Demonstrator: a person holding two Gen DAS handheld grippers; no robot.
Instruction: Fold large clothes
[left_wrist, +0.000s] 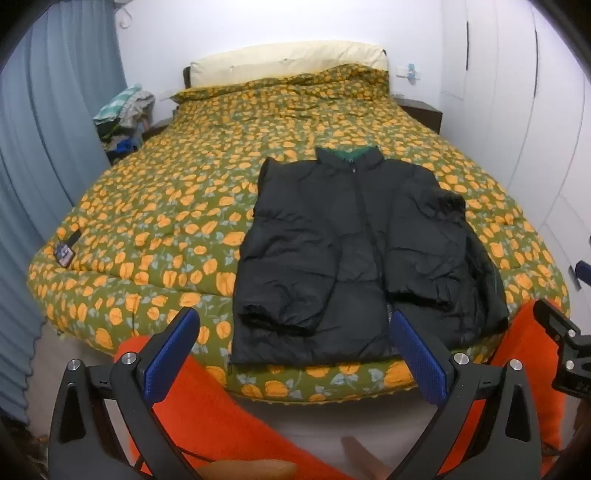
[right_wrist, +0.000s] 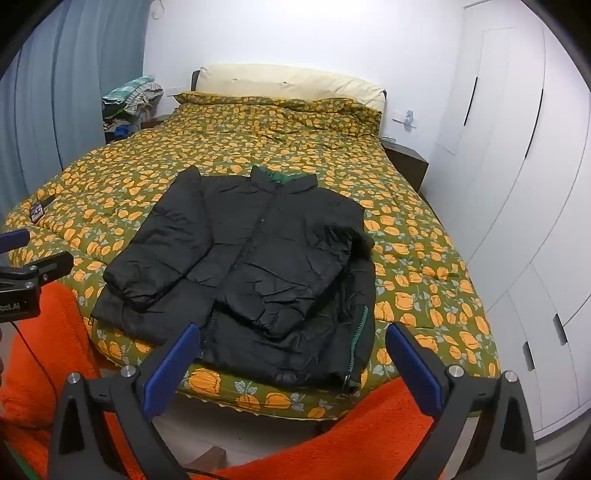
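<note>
A black puffer jacket (left_wrist: 354, 251) (right_wrist: 251, 266) lies front up near the foot of the bed, zipped, with both sleeves folded in across its chest and a green lining showing at the collar. My left gripper (left_wrist: 295, 354) hangs open short of the bed's foot edge, nothing between its blue pads. In the right wrist view my right gripper (right_wrist: 291, 365) is open too, empty, just before the jacket's hem. Each gripper shows at the edge of the other's view.
The bed (left_wrist: 166, 206) has a green quilt with orange flowers and a cream pillow (left_wrist: 288, 62) at the head. Orange fleece trousers (left_wrist: 221, 413) of the person fill the foreground. A clothes pile (left_wrist: 125, 110) stands at the left, white wardrobe doors (right_wrist: 517, 184) right, a small dark item (left_wrist: 66, 251) on the quilt's left.
</note>
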